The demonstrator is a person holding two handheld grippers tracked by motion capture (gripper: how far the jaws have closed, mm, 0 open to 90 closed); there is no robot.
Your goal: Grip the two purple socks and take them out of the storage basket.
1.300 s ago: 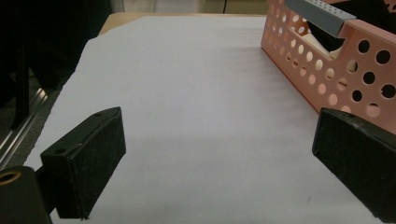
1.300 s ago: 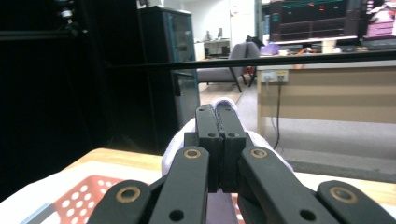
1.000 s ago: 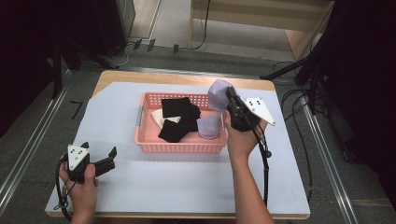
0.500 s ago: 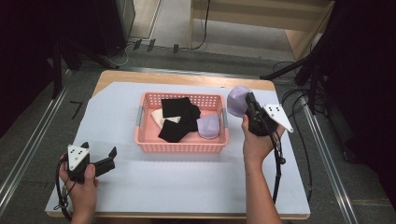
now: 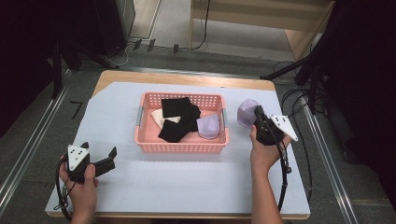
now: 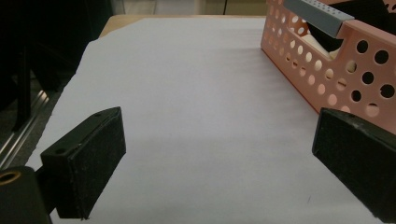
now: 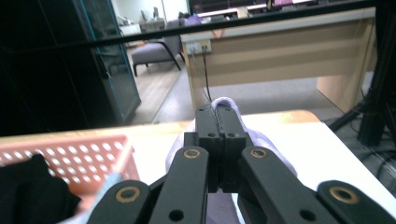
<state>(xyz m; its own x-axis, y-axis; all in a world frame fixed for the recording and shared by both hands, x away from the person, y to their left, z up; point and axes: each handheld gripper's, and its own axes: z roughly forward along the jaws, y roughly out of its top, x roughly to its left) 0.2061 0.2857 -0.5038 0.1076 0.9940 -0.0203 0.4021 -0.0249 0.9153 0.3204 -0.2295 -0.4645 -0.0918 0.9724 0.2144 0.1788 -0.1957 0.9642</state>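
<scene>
Lavender cloth (image 5: 246, 113) sits just right of the pink basket (image 5: 181, 144), partly hidden behind the right gripper (image 5: 258, 114) pinching it. Left of the basket, the left gripper (image 5: 110, 155) rests level, jaws spread.

right tongs (image 5: 256, 115) carried lilac cloth (image 5: 246, 113) from above basket (image 5: 181, 146) rightward, lower

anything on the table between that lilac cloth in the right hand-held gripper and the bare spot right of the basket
Nothing visible. The right hand-held gripper holds the lilac cloth just right of the pink basket, and the white table cover beneath lies bare.
</scene>
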